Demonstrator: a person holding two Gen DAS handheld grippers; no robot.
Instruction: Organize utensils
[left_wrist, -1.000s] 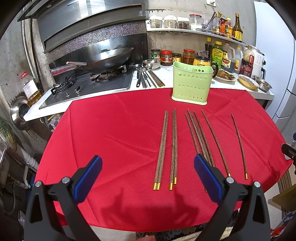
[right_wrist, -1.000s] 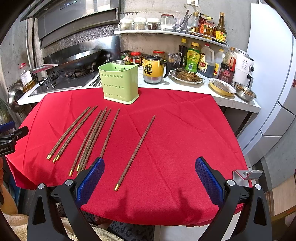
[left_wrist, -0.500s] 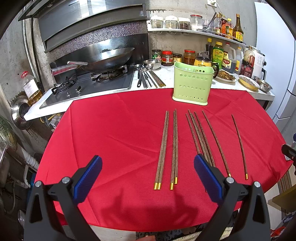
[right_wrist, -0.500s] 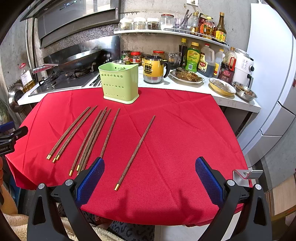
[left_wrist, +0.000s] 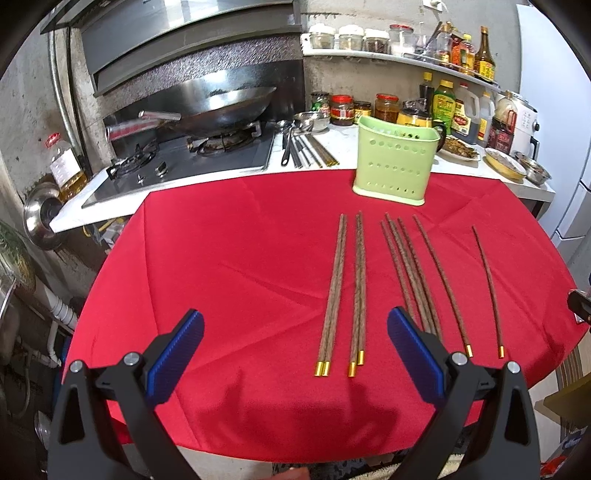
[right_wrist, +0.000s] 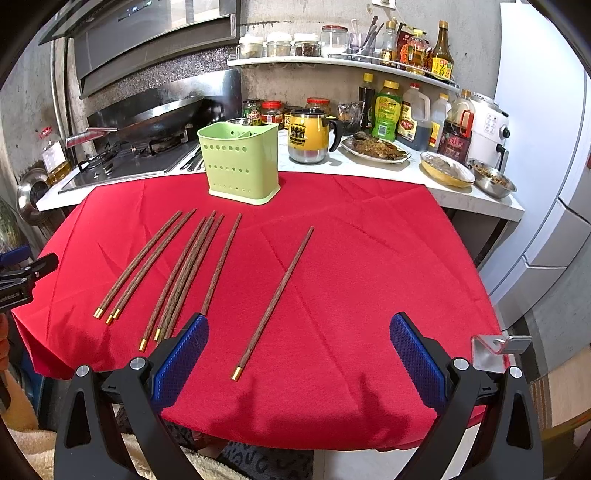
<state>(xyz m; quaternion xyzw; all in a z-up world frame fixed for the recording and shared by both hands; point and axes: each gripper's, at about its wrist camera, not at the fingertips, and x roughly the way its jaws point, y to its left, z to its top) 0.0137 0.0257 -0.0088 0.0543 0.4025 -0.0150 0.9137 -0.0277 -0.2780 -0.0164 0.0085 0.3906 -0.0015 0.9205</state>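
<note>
Both the left claw (left_wrist: 295, 350) and right claw (right_wrist: 299, 350) gape wide, empty, above gold-tipped brown wooden chopsticks (left_wrist: 334, 295) lying before the pale-green perforated plastic holder (right_wrist: 240, 166).

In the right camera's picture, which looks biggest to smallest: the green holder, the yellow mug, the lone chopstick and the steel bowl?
1. Lone chopstick, longest, though it lies nearest.
2. Green holder.
3. Yellow mug.
4. Steel bowl, near the edge, so unsure against the mug.

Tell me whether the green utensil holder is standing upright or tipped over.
Upright. The green utensil holder sits flat on its base at the far edge of the red cloth, open top facing up. Its contents cannot be seen from here.
</note>
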